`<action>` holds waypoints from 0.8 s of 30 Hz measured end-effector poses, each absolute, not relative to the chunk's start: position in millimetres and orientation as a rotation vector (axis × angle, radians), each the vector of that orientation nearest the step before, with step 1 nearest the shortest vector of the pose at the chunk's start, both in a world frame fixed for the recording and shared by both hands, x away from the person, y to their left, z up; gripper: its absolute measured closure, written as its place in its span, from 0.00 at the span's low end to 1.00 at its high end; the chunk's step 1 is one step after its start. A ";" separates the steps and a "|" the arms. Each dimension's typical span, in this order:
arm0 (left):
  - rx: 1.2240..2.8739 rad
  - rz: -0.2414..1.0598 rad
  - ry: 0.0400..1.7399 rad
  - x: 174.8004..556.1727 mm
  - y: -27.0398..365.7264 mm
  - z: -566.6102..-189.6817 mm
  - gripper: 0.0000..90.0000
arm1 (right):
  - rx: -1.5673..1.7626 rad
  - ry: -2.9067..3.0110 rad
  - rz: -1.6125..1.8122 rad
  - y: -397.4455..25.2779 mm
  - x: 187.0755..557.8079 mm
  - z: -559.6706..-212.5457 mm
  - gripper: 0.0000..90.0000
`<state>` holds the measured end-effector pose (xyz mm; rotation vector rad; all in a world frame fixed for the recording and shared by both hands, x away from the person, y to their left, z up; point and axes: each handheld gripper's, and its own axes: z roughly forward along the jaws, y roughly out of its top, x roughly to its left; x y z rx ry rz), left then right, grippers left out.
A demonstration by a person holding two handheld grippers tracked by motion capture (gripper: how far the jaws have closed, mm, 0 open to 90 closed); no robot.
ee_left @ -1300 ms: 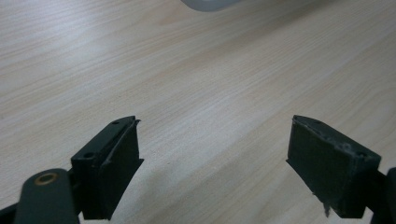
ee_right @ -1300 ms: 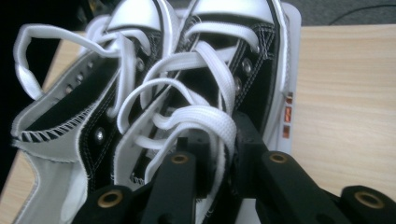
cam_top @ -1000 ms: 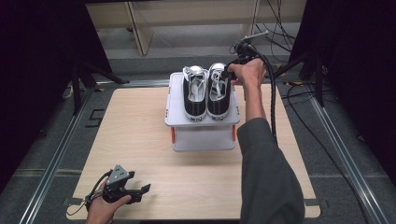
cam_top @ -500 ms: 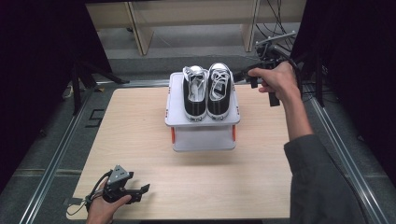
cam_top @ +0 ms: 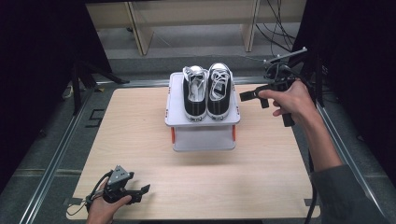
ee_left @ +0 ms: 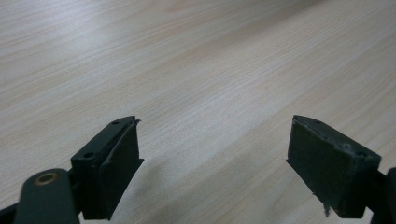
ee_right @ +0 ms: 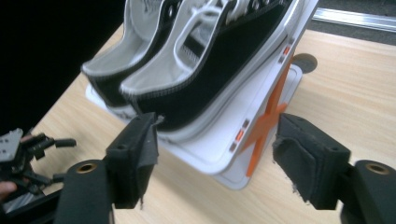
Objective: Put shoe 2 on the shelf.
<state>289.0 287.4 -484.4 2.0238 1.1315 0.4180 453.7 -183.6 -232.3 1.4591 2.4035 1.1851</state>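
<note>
Shoes from the high view: two black and white shoes (cam_top: 208, 91) sit side by side on top of a white box (cam_top: 201, 133) in the middle of the table (cam_top: 261, 172). Their toes point away from you, so their long way runs front to back.
Nearer hand from the high view: your right gripper (cam_top: 254, 94) is near the right shoe, just off its side. Your left gripper (cam_top: 135, 193) is well apart, low at the near left corner.
Left gripper view: your jaws are wide apart and hold nothing. You see bare wood (ee_left: 196, 70) under them.
Right gripper view: your jaws are wide apart and hold nothing. The shoes (ee_right: 205, 60) lie ahead, a bit to the left. The near shoe's side faces you.
</note>
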 end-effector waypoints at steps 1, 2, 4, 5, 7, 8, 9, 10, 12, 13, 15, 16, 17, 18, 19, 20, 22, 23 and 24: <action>2.022 0.417 1.131 288.9 287.4 -484.4 0.18 | 1.446 2.434 1.134 -185.8 450.0 -232.8 0.33; 2.023 0.417 1.131 289.0 287.5 -484.4 0.18 | 1.437 2.432 1.127 -187.1 446.5 -235.2 0.32; 2.024 0.417 1.130 289.0 287.5 -484.4 0.18 | 1.426 2.428 1.134 -190.1 439.8 -240.0 0.32; 2.024 0.415 1.131 288.9 287.4 -484.4 0.18 | 1.417 2.435 1.153 -191.2 437.6 -242.0 0.32; 2.024 0.417 1.129 289.0 287.3 -484.4 0.18 | 1.416 2.437 1.141 -194.7 430.1 -245.3 0.31; 2.023 0.417 1.129 289.0 287.2 -484.4 0.18 | 1.410 2.436 1.154 -196.6 426.0 -248.4 0.30; 2.023 0.417 1.130 289.0 287.2 -484.5 0.18 | 1.416 2.432 1.156 -197.7 422.7 -251.1 0.29; 2.024 0.417 1.131 289.0 287.2 -484.5 0.18 | 1.406 2.439 1.157 -199.6 419.8 -253.6 0.29; 2.026 0.416 1.131 289.0 287.4 -484.7 0.18 | 1.401 2.436 1.155 -202.9 412.7 -259.1 0.29; 2.026 0.416 1.132 289.0 287.5 -484.7 0.18 | 1.419 2.432 1.152 -203.9 408.2 -261.9 0.29; 2.031 0.419 1.131 289.2 287.7 -484.7 0.18 | 1.432 2.426 1.122 -207.0 399.9 -267.9 0.27; 2.023 0.415 1.132 289.0 287.3 -484.7 0.18 | 1.406 2.432 1.139 -208.7 397.9 -271.8 0.26; 2.027 0.417 1.131 289.1 287.6 -484.7 0.18 | 1.427 2.420 1.113 -210.0 391.6 -276.4 0.26; 2.026 0.417 1.132 289.1 287.6 -484.7 0.18 | 1.426 2.422 1.120 -211.7 387.3 -281.1 0.25; 2.027 0.418 1.132 289.1 287.8 -484.6 0.18 | 1.429 2.409 1.146 -212.9 382.8 -287.1 0.25; 2.027 0.418 1.132 289.1 287.8 -484.6 0.18 | 1.411 2.424 1.132 -216.3 379.1 -291.9 0.25; 2.028 0.419 1.132 289.1 287.7 -484.7 0.18 | 1.419 2.434 1.105 -220.6 369.6 -303.2 0.24; 2.028 0.419 1.132 289.1 287.7 -484.8 0.18 | 1.420 2.420 1.110 -222.2 365.0 -310.5 0.24; 2.029 0.419 1.132 289.2 287.7 -484.8 0.18 | 1.413 2.437 1.112 -224.3 362.1 -315.5 0.24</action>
